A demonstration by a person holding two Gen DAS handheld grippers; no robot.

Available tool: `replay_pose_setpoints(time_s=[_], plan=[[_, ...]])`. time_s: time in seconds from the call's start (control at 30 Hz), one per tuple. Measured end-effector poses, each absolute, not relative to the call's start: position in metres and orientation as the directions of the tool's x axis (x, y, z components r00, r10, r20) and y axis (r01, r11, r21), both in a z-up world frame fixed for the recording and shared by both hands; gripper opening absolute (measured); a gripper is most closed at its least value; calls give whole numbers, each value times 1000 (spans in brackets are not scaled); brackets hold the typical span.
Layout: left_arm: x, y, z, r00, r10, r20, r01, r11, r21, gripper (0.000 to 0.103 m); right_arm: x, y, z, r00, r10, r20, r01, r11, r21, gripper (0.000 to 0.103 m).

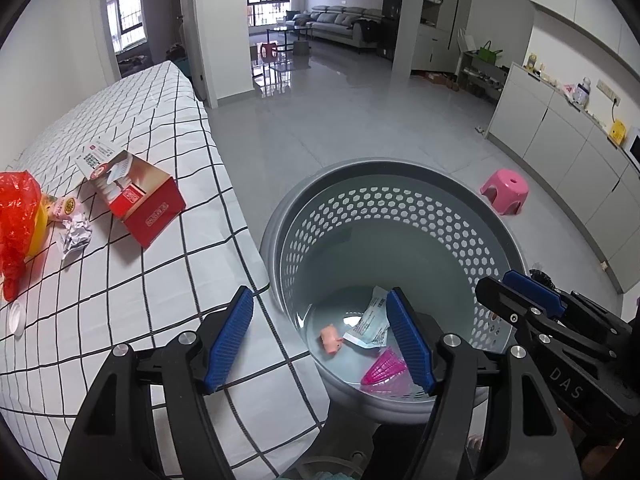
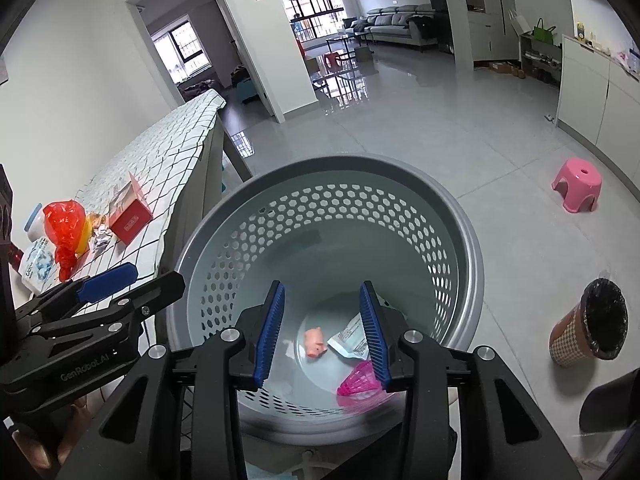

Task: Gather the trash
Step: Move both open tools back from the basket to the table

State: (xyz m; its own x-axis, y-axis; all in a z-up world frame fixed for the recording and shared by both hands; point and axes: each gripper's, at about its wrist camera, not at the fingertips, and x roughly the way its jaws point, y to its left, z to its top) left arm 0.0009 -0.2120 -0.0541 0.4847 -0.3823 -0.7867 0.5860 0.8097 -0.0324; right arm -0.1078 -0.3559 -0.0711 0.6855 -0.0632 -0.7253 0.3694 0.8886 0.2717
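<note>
Hovering: right hand-held gripper [image 2: 322, 336] agape above basket [image 2: 456, 216], pink wrapper [image 2: 315, 342] below.

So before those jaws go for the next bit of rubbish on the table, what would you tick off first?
1. Left gripper empty, jaws apart: ok.
2. Right gripper empty, jaws apart: ok.
3. Basket upright beside the table: ok.
4. Earlier trash settled inside, pink piece and paper wrapper: ok.
5. Rubbish left on the table, crumpled paper and red box: ok.
6. Path from basket to table unobstructed: cannot tell.
</note>
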Motion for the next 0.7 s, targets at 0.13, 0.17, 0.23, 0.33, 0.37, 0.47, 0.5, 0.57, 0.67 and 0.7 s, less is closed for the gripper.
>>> replay_pose_setpoints(time_s=[0.13, 0.17, 0.23, 0.33, 0.37, 0.47, 0.5, 0.57, 0.67, 0.7], plan=[[-1, -205, -51, 493, -385, -780, 580, 814, -36, 71, -111, -351, -65, 692, -71, -718, 368, 891, 267, 42], [-1, -203, -50, 495, -385, -779, 578, 816, -36, 71, -111, -350, -64, 693, -71, -717, 367, 891, 266, 43], [0, -198, -48, 501, -382, -776, 572, 820, -35, 71, -112, -346, -60, 699, -74, -711, 362, 894, 263, 43], [0, -188, -42, 519, -380, -766, 559, 829, -32, 73, -113, -340, -54, 707, -75, -703, 354, 899, 260, 45], [0, -183, -39, 530, -376, -760, 551, 834, -28, 73, -113, -339, -53, 710, -75, -700, 350, 900, 259, 45], [0, -168, -32, 551, -374, -746, 532, 846, -31, 74, -113, -331, -47, 717, -73, -693, 336, 907, 253, 45], [0, -165, -30, 557, -372, -743, 526, 850, -32, 74, -113, -327, -45, 721, -72, -689, 330, 910, 250, 45], [0, -156, -27, 570, -368, -734, 511, 859, -34, 74, -114, -322, -41, 727, -70, -683, 321, 914, 249, 46], [-1, -144, -22, 587, -363, -724, 493, 869, -36, 74, -115, -312, -36, 737, -66, -673, 304, 921, 243, 47], [-1, -139, -20, 593, -360, -720, 487, 873, -35, 74, -114, -308, -34, 740, -63, -669, 297, 924, 242, 47]])
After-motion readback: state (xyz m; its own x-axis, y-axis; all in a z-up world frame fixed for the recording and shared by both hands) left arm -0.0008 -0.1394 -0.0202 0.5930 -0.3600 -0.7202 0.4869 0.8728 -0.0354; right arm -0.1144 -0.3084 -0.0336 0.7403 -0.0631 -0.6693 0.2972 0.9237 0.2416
